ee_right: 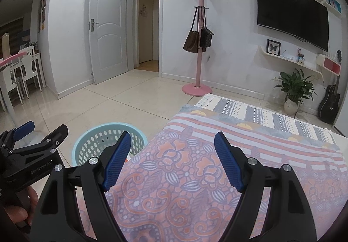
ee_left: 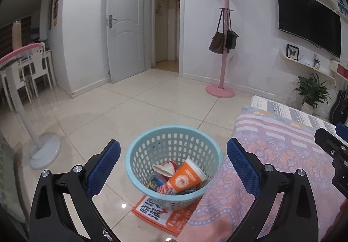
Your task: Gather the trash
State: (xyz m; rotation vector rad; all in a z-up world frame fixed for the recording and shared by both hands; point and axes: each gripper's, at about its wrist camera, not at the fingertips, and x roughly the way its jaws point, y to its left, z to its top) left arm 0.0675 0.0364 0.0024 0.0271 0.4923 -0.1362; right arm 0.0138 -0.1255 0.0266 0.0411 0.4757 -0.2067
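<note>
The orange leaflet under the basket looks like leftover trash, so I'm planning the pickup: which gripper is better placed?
Left, probably. The left gripper, open, frames the basket and orange leaflet; the right gripper, open too, hangs over the patterned cloth.

The left gripper (ee_left: 174,164) is held level and pointed forward, its blue-padded fingers (ee_left: 104,169) spread wide with nothing between them. The right gripper (ee_right: 173,160) is held the same way — fingers (ee_right: 228,162) parted, nothing clasped — just to the right of the left one, roughly alongside it. The black body of the left gripper is seen at the near left of the right wrist view, and part of the hand (ee_right: 20,209) gripping its handle is seen below it.
</note>
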